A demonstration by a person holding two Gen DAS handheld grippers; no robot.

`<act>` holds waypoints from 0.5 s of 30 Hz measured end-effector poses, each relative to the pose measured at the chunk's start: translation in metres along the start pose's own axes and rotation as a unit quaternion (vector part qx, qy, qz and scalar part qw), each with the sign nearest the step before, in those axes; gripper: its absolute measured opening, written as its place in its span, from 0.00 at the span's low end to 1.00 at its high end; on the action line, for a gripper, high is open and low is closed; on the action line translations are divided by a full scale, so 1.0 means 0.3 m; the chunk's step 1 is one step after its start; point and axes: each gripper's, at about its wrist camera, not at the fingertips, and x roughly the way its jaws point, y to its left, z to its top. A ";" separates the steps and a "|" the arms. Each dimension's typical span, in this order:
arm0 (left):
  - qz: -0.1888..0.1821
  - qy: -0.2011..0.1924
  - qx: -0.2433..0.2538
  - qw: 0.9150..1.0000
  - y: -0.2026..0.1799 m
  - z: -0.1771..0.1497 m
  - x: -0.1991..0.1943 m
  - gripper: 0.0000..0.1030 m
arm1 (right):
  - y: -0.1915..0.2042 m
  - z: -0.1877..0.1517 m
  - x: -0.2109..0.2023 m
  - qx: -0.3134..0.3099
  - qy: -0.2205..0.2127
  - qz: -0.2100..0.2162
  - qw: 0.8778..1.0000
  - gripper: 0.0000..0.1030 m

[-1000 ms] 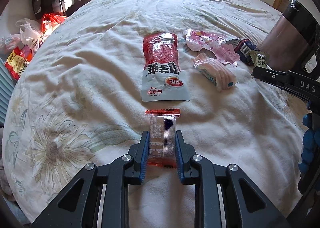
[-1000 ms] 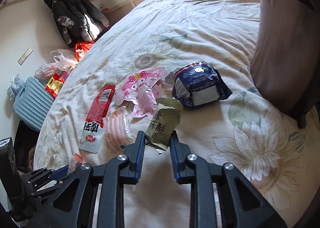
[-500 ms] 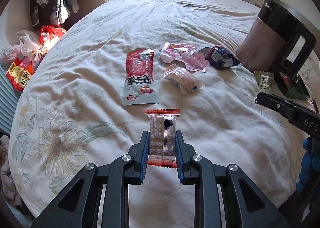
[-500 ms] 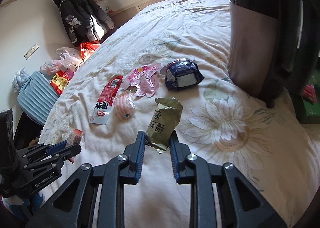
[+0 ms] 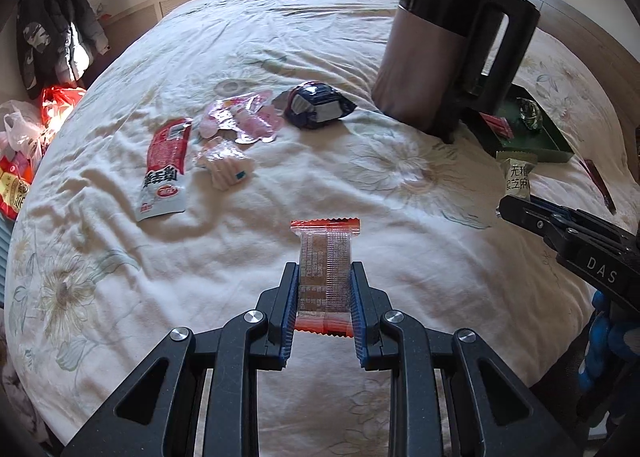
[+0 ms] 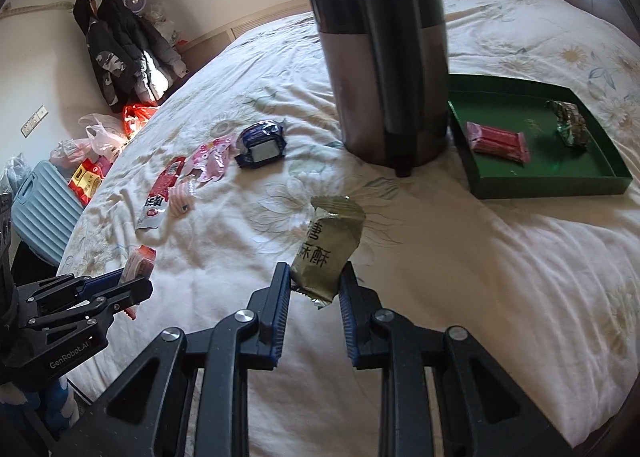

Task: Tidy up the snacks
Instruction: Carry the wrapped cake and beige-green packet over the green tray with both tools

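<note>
Right gripper [image 6: 314, 295], clamped on the olive packet [image 6: 330, 247], sits nearer the green tray [image 6: 548, 181] ahead-right beyond the kettle [image 6: 380, 57]; left gripper [image 5: 325, 297] grips the orange-edged wafer [image 5: 325, 261], long axis forward.

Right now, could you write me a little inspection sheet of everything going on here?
Surface: bed with floral quilt.
Job's things: green tray holds a red packet and a dark green packet; four loose snacks lie on the quilt.
Clutter: tall kettle beside the tray.
Grippers: left gripper shut on clear orange-edged packet; right gripper shut on olive packet.
Cables: nothing seen.
Surroundings: hanging jackets, plastic bags, blue suitcase.
</note>
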 end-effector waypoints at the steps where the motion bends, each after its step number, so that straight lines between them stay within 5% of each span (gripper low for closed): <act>1: -0.001 0.000 0.005 1.000 -0.023 0.003 0.000 0.20 | -0.020 -0.004 -0.009 0.004 -0.002 -0.003 1.000 0.56; 15: -0.030 0.011 0.068 0.997 -0.334 0.042 0.046 0.20 | -0.303 -0.021 -0.102 0.050 -0.028 -0.046 0.997 0.56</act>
